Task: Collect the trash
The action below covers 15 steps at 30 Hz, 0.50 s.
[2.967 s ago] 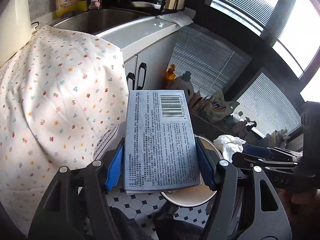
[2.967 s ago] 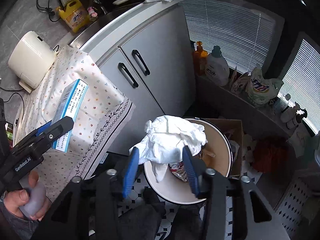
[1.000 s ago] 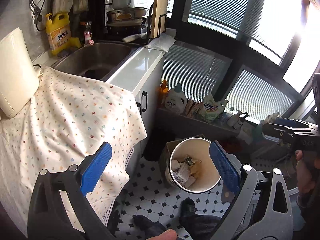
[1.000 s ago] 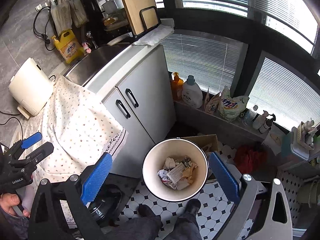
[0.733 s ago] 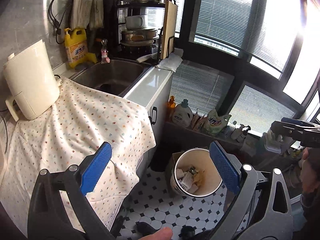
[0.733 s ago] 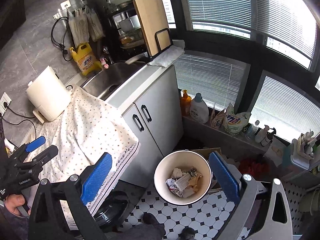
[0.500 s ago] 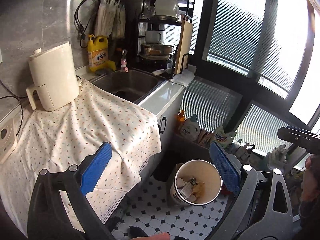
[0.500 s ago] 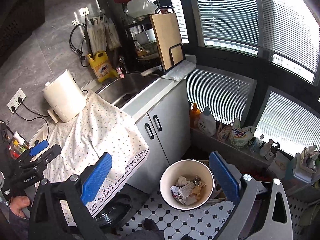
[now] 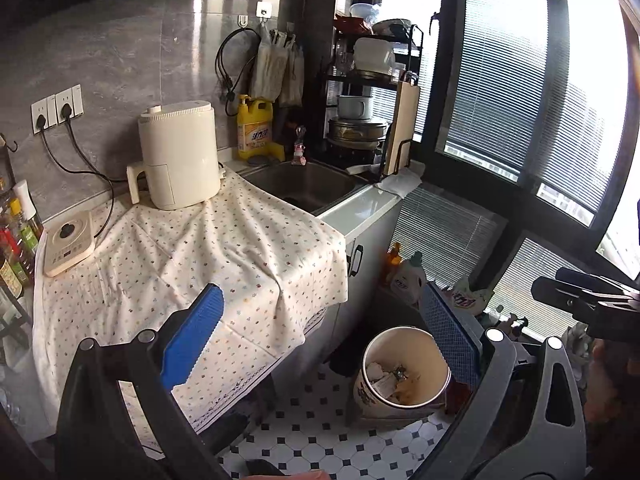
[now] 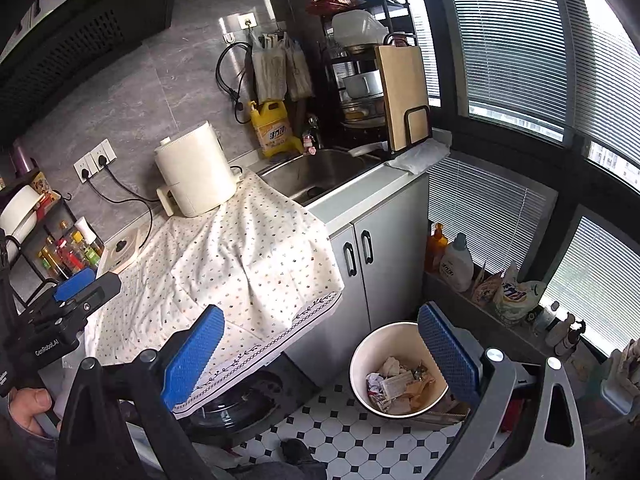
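Both the left gripper (image 9: 320, 340) and the right gripper (image 10: 322, 354) are spread wide with nothing between their blue pads. The round waste bin (image 10: 362, 354), holding crumpled paper trash (image 10: 394, 384), stands on the tiled floor below each right-hand jaw; the floral tablecloth (image 9: 192, 264) lies behind the left-hand jaws.

Floral cloth (image 10: 248, 264) drapes over the counter's front edge. Cream appliance (image 10: 196, 172) stands on the cloth's back corner, beside the sink (image 10: 320, 172). Yellow detergent jug (image 10: 272, 128) at the counter's back edge. Cutting board (image 10: 404, 96) upright in dish rack (image 9: 372, 92). White detergent bottle (image 10: 458, 264) on the low ledge under the window.
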### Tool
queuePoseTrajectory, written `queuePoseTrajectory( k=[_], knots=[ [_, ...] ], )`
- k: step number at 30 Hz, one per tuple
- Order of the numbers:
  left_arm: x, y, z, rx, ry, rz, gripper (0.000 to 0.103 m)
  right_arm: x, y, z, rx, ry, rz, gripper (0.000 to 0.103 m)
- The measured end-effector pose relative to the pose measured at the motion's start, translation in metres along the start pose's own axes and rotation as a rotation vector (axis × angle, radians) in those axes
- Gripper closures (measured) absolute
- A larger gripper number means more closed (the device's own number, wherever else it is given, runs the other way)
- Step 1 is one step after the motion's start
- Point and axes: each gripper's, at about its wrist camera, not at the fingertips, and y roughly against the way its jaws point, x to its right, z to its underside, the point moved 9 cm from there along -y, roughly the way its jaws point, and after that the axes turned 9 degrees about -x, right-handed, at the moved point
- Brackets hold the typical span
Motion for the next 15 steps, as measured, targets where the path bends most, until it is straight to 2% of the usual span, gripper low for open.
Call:
queuePoseTrajectory(
  k=[10, 15],
  knots=[
    [-0.01, 0.029, 0.025, 0.018, 0.038, -0.043, 0.006, -0.016, 0.011, 0.025, 0.011, 0.038, -0.026, 0.008],
    [-0.01, 0.042, 0.031, 0.04, 0.034, -0.059, 0.006, -0.018, 0.017, 0.036, 0.033, 0.047, -0.009, 0.008]
  ],
)
